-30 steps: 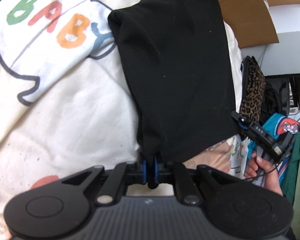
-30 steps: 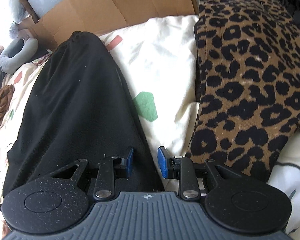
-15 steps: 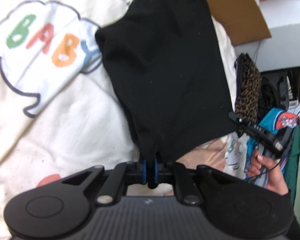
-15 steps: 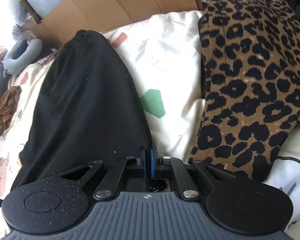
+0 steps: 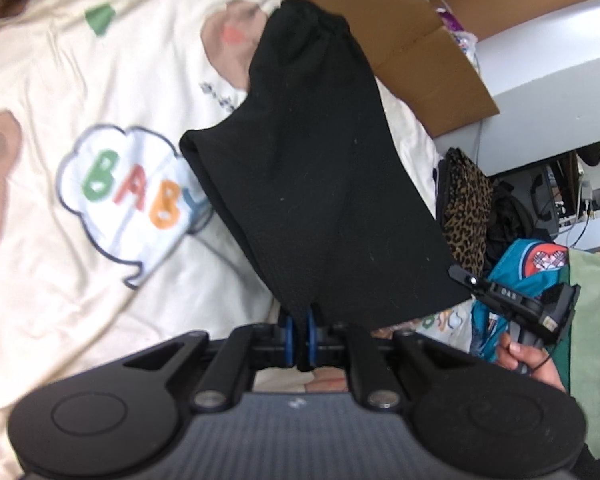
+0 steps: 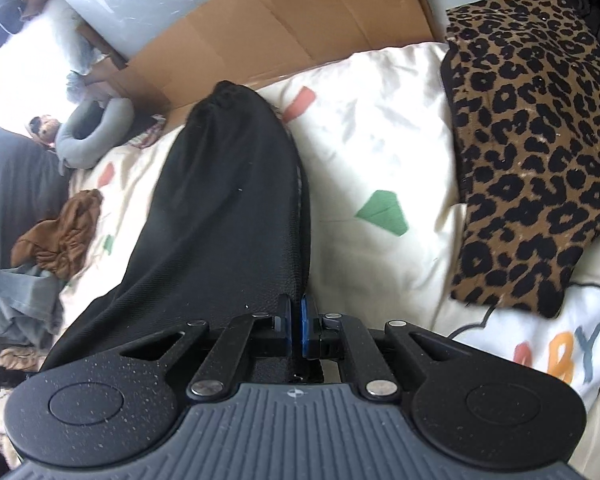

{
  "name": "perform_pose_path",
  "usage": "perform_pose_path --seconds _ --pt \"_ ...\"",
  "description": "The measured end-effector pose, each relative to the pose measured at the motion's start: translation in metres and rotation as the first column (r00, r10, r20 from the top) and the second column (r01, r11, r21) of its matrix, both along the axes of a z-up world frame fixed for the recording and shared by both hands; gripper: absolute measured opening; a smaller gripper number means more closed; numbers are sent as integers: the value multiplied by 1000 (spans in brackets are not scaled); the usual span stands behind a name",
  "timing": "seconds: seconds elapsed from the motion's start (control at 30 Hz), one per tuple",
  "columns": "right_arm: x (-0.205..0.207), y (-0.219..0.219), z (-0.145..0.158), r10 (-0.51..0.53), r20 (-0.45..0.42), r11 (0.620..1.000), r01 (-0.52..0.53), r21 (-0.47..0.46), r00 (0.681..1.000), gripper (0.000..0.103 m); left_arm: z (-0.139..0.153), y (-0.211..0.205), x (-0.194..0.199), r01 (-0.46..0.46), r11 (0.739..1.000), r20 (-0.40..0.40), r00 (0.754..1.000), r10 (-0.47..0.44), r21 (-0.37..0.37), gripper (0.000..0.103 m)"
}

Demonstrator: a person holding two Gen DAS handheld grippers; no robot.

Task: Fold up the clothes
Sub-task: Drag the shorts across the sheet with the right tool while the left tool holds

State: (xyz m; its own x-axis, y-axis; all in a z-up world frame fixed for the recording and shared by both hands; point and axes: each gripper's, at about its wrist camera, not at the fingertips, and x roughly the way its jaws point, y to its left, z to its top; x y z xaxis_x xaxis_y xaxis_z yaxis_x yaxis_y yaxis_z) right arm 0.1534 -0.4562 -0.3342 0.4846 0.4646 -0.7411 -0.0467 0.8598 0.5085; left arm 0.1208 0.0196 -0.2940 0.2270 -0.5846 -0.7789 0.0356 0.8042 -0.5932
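Observation:
A black knit garment (image 5: 320, 184) is lifted at its near edge off a cream bedspread (image 5: 60, 280) printed with "BABY". Its gathered far end (image 5: 304, 12) still rests on the bed. My left gripper (image 5: 299, 334) is shut on one near corner of the black garment. In the right wrist view the same garment (image 6: 228, 216) stretches away from my right gripper (image 6: 295, 328), whose blue pads are shut on its other near corner. The right gripper and the hand holding it (image 5: 532, 356) show at the right of the left wrist view.
A folded leopard-print garment (image 6: 532, 140) lies on the bed to the right. Flattened cardboard (image 6: 284, 28) lines the far edge. A brown crumpled cloth (image 6: 60, 236), denim (image 6: 16, 300) and a grey neck pillow (image 6: 96, 132) sit at the left. Teal and green clothes (image 5: 540, 264) lie beside the bed.
The right gripper closed on the black garment's corner. Both grippers then rose, lifting the garment's near edge off the bedspread, so more of the bed shows.

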Motion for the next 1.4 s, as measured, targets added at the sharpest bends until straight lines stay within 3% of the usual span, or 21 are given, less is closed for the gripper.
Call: perform_pose_path --seconds 0.3,0.57,1.0,1.27,1.4 --pt "-35 15 23 29 -33 997 -26 71 999 2 24 21 -21 -7 1000 14 1000 7 25 7" --pt "-64 15 25 49 -74 996 -43 79 996 2 7 32 -49 -37 999 -32 999 37 7 7" --pt "-70 5 -46 28 -177 998 -19 52 984 2 -72 26 -59 -52 998 -147 988 57 37 7" --pt "-72 5 -81 33 -218 995 -11 104 975 4 -85 29 -57 -52 995 -168 984 66 86 7" --pt "-71 0 -95 28 -238 990 5 138 971 13 -86 25 -55 -45 994 -174 983 62 101 7"
